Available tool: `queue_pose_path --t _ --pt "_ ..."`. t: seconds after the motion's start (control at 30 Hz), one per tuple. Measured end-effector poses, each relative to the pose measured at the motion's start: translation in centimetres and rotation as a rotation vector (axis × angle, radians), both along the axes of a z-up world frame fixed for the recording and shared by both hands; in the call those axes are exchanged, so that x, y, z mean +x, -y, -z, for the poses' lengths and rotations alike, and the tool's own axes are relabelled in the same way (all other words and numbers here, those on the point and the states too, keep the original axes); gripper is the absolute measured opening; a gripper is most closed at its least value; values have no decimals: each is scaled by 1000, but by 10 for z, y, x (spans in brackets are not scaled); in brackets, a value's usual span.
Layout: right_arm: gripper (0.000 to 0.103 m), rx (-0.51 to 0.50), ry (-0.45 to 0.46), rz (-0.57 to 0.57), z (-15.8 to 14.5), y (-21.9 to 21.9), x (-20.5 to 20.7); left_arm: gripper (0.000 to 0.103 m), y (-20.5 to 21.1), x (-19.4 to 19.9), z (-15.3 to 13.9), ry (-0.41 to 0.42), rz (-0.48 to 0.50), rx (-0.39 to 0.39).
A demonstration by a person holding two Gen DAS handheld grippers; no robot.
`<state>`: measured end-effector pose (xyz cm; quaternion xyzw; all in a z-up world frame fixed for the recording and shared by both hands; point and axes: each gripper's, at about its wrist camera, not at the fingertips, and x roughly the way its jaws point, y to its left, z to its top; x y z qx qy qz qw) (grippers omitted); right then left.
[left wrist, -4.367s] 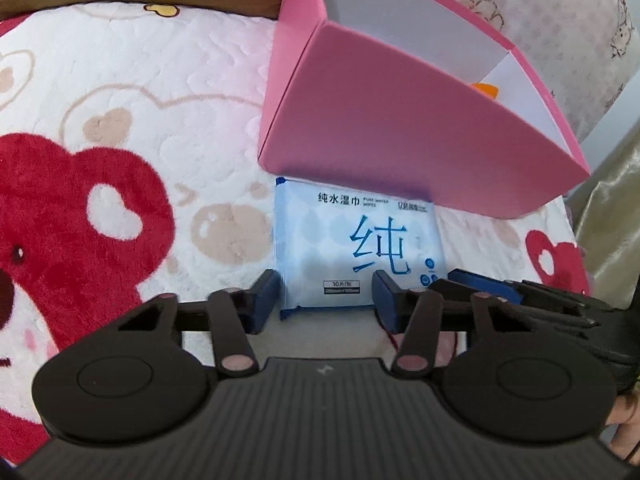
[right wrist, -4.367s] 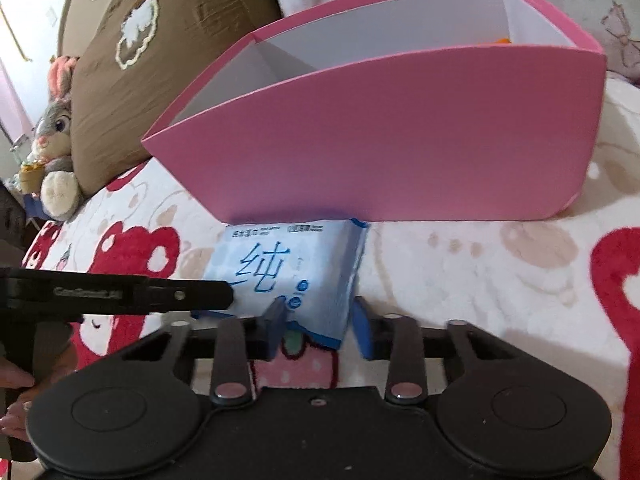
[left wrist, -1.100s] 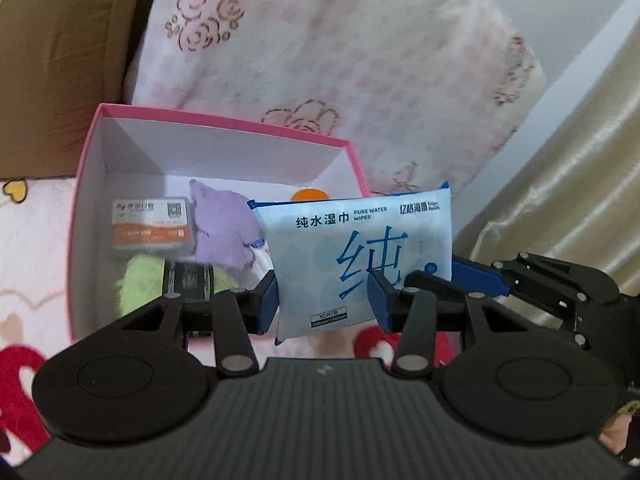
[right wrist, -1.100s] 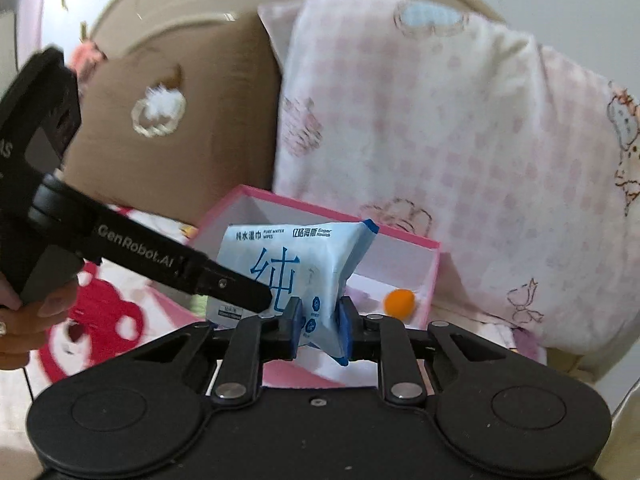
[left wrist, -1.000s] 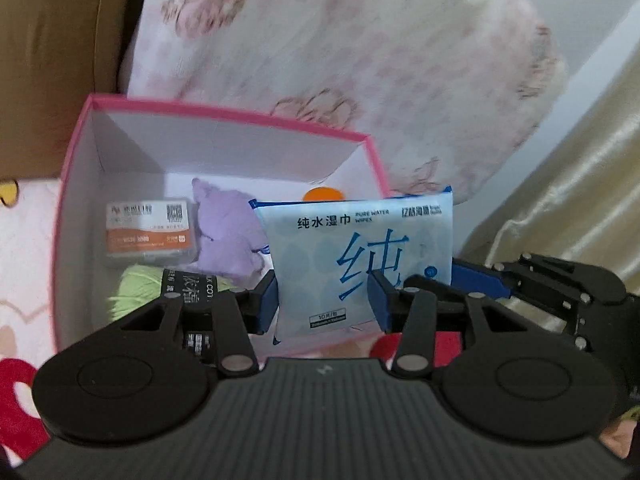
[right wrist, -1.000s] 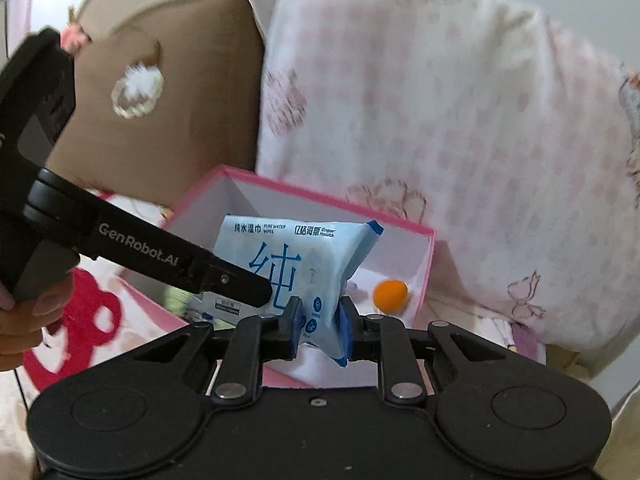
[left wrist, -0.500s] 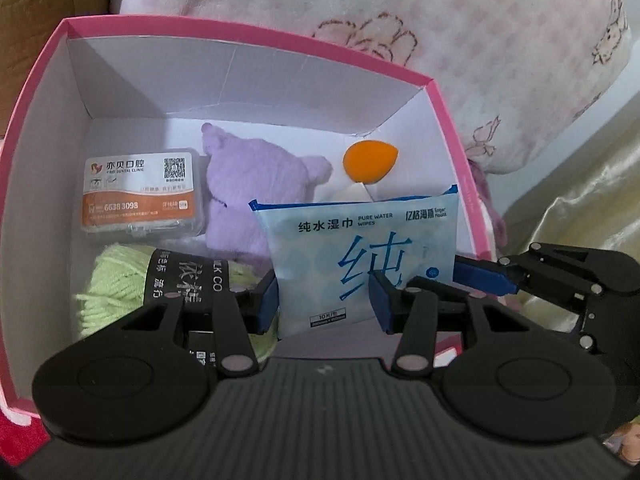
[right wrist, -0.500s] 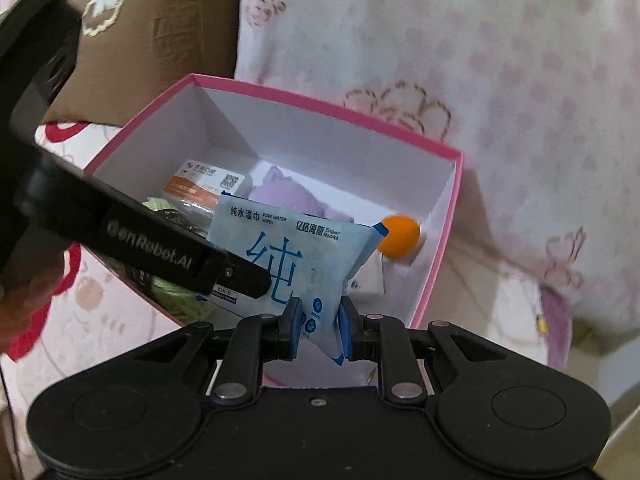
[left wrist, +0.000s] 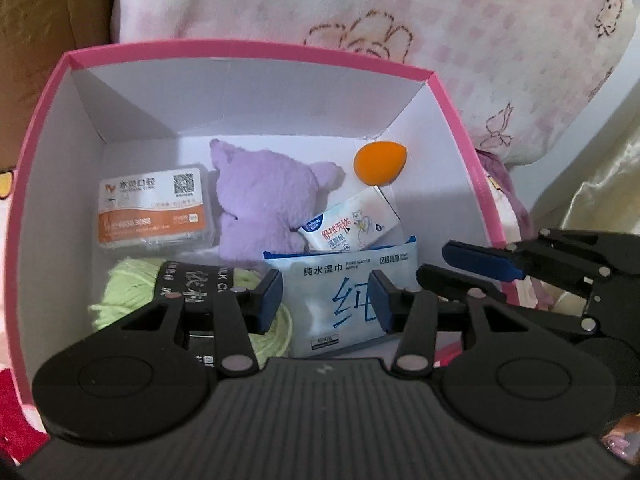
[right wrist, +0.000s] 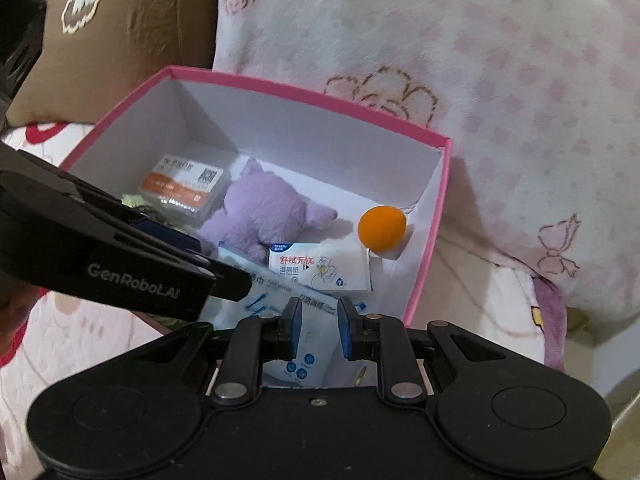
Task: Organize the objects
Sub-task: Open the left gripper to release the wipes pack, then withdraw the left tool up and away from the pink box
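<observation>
A blue-and-white wet wipes pack [left wrist: 336, 280] hangs low inside the open pink box [left wrist: 248, 46], at its front right. My left gripper [left wrist: 326, 304] is shut on the pack across its width. In the right wrist view my right gripper [right wrist: 320, 334] is shut on the pack's [right wrist: 308, 360] right end. The box [right wrist: 304, 92] also holds a purple plush [left wrist: 260, 200], an orange sponge [left wrist: 380, 160], an orange-and-white case [left wrist: 152, 212], green yarn [left wrist: 124, 296] and a small tissue pack [left wrist: 352, 228] just behind the wipes.
A pink checked pillow [left wrist: 360, 0] leans behind the box, with a brown cushion [right wrist: 120, 20] to its left. A quilt with red hearts [right wrist: 60, 340] lies under the box. A cream curtain [left wrist: 600, 184] hangs at the right.
Both grippers have come down with the wipes pack, from above the box rim to inside it. The pack now tilts flatter, and the small tissue pack shows behind it.
</observation>
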<state>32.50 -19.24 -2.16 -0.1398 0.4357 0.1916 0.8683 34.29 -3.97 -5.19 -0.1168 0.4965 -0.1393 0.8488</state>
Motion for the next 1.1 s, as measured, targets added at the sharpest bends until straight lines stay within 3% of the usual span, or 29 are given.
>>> queue_pose_path --t 0.3,0.47,0.63,0.77,0.93,1.1 --pt "23 152 13 29 -23 16 -26 46 -20 -23 -18 21 -10 -46" --pt "24 186 39 34 -40 17 -40 46 -27 -41 -36 4 -5 -80" --pt "37 211 74 44 -60 20 -60 51 -28 -66 -63 18 29 -22" --pt "37 242 112 53 -77 23 -83 57 -34 -97 -85 80 57 24" --pt "37 241 135 44 -89 21 -111 59 -43 -132 -102 133 67 99" --pt "38 250 149 49 -100 21 -132 61 -56 -157 -111 111 34 67"
